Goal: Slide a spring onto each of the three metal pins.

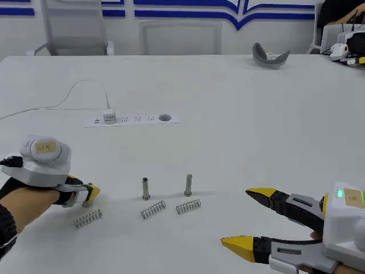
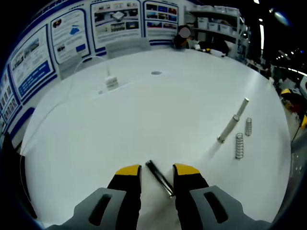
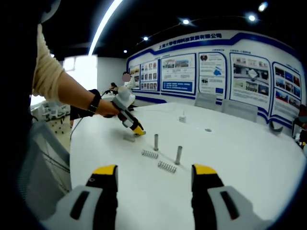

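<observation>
Two metal pins stand upright on the white table, one [image 1: 145,188] left of the other [image 1: 188,185]. Three springs lie in front of them: left [image 1: 87,218], middle [image 1: 153,209] and right [image 1: 188,206]. My left gripper [image 1: 86,194] is down at the table just above the left spring. In the left gripper view it [image 2: 157,170] is shut on a third pin [image 2: 160,179], which lies slanted between the yellow tips. My right gripper [image 1: 240,218] hovers open at the front right, with nothing between its jaws. In its own view it [image 3: 154,172] faces the pins [image 3: 156,142].
A white power strip [image 1: 131,120] with a plug and cable lies further back. A grey curved object [image 1: 270,56] sits at the far right, and chairs [image 1: 179,35] line the far edge. Bare tabletop [image 1: 256,131] stretches right of the pins.
</observation>
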The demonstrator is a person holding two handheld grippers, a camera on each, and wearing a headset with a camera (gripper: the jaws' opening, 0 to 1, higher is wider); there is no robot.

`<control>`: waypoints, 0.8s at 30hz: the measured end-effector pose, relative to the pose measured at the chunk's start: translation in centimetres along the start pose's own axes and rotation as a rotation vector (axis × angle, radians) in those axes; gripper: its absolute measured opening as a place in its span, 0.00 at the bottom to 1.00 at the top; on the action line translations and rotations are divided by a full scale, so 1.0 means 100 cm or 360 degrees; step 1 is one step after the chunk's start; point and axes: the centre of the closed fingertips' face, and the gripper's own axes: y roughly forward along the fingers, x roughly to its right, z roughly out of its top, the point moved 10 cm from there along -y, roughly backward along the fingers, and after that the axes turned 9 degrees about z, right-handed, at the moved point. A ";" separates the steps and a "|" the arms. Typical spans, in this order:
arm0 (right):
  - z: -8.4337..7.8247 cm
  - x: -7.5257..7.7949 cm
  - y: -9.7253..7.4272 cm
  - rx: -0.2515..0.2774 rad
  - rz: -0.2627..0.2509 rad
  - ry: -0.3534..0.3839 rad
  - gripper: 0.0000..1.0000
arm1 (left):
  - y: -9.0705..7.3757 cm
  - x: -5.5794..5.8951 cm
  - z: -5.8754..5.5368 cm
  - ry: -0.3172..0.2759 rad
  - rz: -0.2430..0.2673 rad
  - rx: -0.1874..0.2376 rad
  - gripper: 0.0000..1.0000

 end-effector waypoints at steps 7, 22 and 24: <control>0.000 0.001 0.000 0.0009 -0.0002 0.0015 0.63 | 0.005 0.005 0.000 0.0135 -0.0004 -0.0051 0.16; -0.004 0.002 -0.003 0.0002 -0.0007 0.0040 0.61 | 0.009 0.009 0.014 0.0176 -0.0023 -0.0135 0.12; -0.004 0.002 -0.004 0.0006 -0.0007 0.0041 0.61 | 0.009 0.009 0.014 0.0159 -0.0019 -0.0162 0.11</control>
